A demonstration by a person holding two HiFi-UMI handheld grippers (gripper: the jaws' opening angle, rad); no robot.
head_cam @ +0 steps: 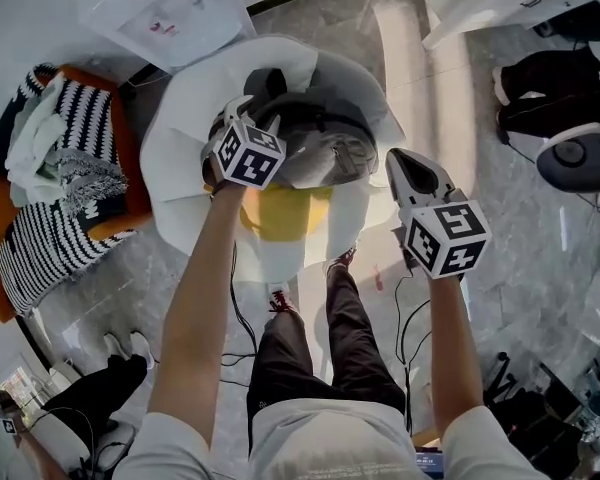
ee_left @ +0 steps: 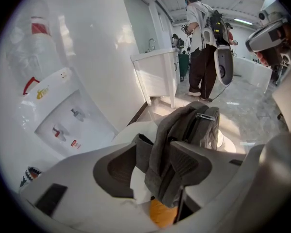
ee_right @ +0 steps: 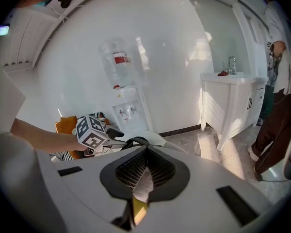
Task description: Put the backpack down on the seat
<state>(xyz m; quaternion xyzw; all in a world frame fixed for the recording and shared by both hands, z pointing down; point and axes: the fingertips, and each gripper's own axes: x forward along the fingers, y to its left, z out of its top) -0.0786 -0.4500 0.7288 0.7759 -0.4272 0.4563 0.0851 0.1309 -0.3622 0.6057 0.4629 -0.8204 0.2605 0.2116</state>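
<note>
A grey backpack (head_cam: 320, 143) lies inside a white round shell chair (head_cam: 180, 138), over its yellow seat cushion (head_cam: 280, 213). I cannot tell whether its underside rests on the cushion. My left gripper (head_cam: 258, 113) is at the backpack's near left side. In the left gripper view the left gripper (ee_left: 160, 164) is shut on a fold of the backpack (ee_left: 189, 130). My right gripper (head_cam: 405, 163) hovers beside the chair's right rim, clear of the backpack. In the right gripper view the right gripper (ee_right: 145, 171) is shut, pads together, with nothing between them.
An orange chair with a black-and-white striped blanket (head_cam: 70, 178) stands at the left. A water dispenser (ee_left: 63, 115) is against the wall behind the chair, a white cabinet (ee_left: 157, 74) to its right. A person (ee_left: 203, 47) stands farther back. Cables (head_cam: 240, 318) run by my feet.
</note>
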